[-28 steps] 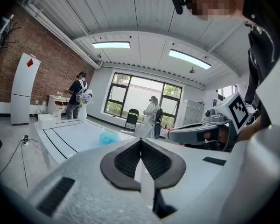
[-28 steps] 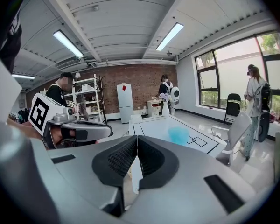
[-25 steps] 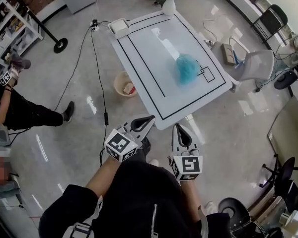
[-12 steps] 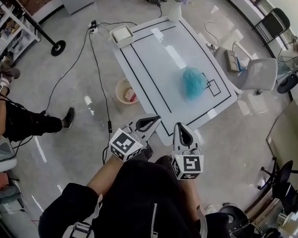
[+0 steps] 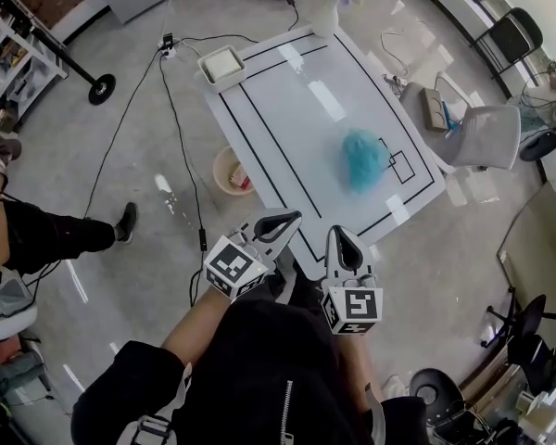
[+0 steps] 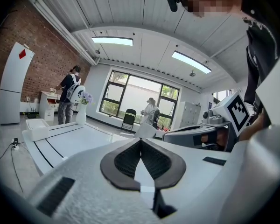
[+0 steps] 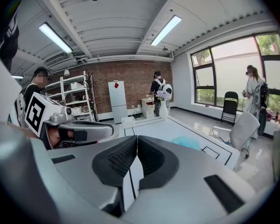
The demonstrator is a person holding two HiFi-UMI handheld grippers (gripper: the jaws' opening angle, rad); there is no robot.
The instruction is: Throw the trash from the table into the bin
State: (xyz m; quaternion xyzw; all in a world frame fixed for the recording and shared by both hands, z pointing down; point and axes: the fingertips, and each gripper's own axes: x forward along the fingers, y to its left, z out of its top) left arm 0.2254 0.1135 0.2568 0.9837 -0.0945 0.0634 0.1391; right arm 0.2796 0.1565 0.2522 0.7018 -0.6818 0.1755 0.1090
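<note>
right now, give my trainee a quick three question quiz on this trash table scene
1. True or false: the crumpled teal plastic bag lies in the round tan bin.
2. Which gripper is shut and empty: A the left gripper, B the right gripper, C both?
3. Fill in: the bin stands on the ___, beside the white table.
Key: 1 false, the bag lies on the table; 2 C; 3 floor.

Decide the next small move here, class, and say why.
Probably step nearer and open the right gripper toward the blue trash, which lies on the table; that gripper and the left gripper are shut, empty and well short of it.
</note>
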